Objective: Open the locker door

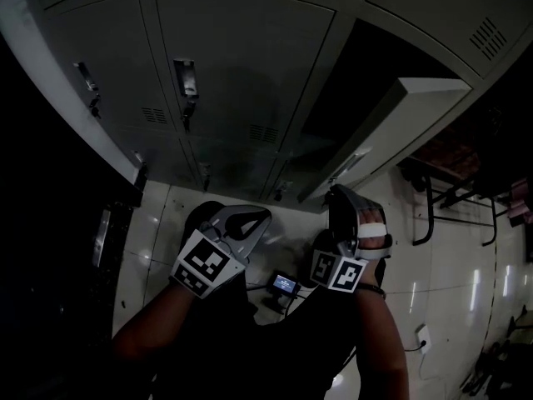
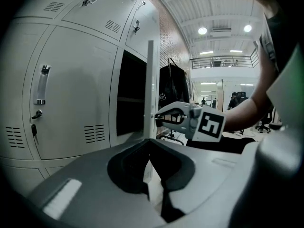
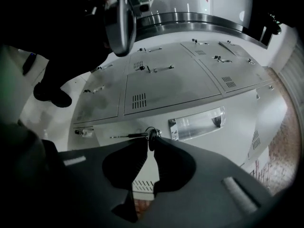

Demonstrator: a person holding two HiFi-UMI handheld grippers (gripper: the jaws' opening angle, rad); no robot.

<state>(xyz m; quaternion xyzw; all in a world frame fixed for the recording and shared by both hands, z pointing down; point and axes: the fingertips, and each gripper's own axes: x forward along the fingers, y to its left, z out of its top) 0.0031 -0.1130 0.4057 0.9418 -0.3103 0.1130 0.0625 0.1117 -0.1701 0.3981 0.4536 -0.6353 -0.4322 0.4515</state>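
The left gripper is kept low and near the body, its jaws closed together on nothing, so that it is out of the door's swing. Just to its right, the right gripper is clamped on the key that sits in the lock. The key is probably being used as the pulling point, since it stands proud of the panel beside the recessed handle. The locker door is already swung well out toward the viewer, seen nearly edge-on, with the dark compartment exposed behind it. Farther left, the neighbouring lockers are shut. The opening is judged nearly complete.
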